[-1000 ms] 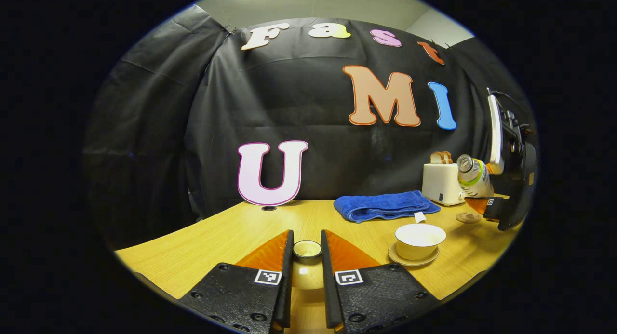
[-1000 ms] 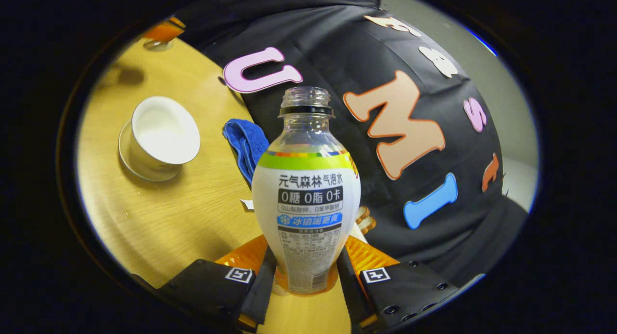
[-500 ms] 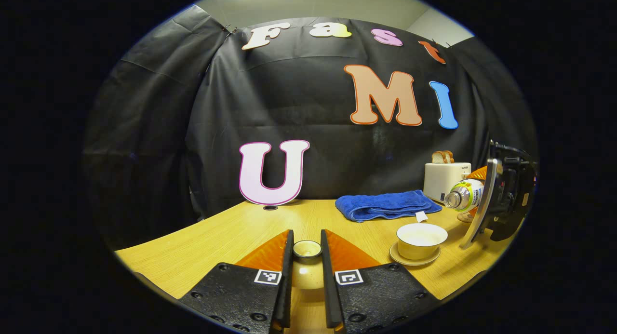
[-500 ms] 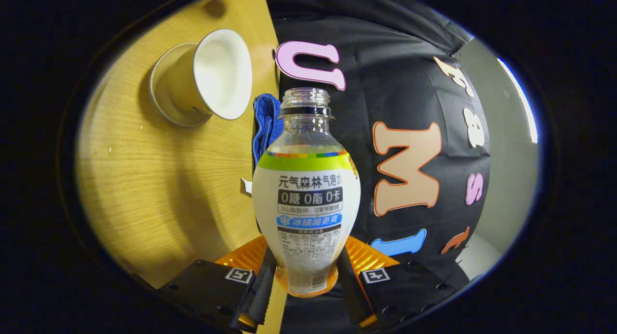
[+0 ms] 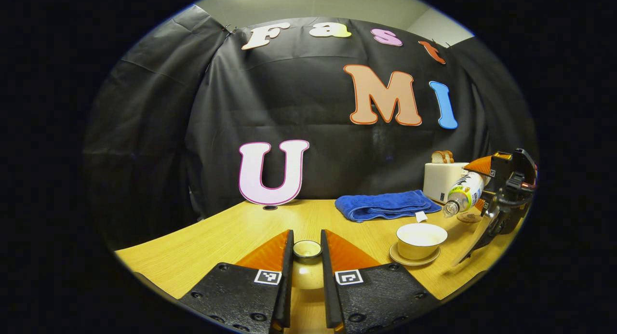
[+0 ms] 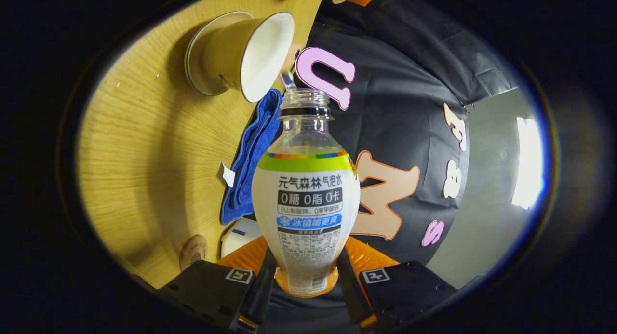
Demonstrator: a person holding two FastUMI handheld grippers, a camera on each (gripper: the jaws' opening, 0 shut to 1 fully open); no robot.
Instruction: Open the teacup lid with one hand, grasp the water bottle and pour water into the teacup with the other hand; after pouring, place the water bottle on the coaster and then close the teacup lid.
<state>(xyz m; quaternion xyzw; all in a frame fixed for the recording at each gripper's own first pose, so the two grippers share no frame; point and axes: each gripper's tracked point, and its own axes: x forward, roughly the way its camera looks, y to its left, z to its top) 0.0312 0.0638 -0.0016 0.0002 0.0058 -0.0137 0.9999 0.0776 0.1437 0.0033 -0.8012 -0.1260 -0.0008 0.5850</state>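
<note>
Now: bottle tipped over teacup, lid held off.
R gripper (image 6: pixel 304 281) jaws pinch water bottle (image 6: pixel 305 199), mouth down just above open teacup (image 5: pixel 421 239) on counter (image 5: pixel 231 233). L gripper (image 5: pixel 306 261) jaws clamp teacup lid (image 5: pixel 307 249), apart from cup. Coaster (image 5: pixel 468 218) beyond cup.

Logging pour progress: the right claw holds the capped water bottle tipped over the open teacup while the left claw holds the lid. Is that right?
Not quite: the water bottle is uncapped; the right gripper view shows its bare open neck. The rest stands: the right claw grips it tipped toward the open teacup, and the left claw holds the lid.
</note>
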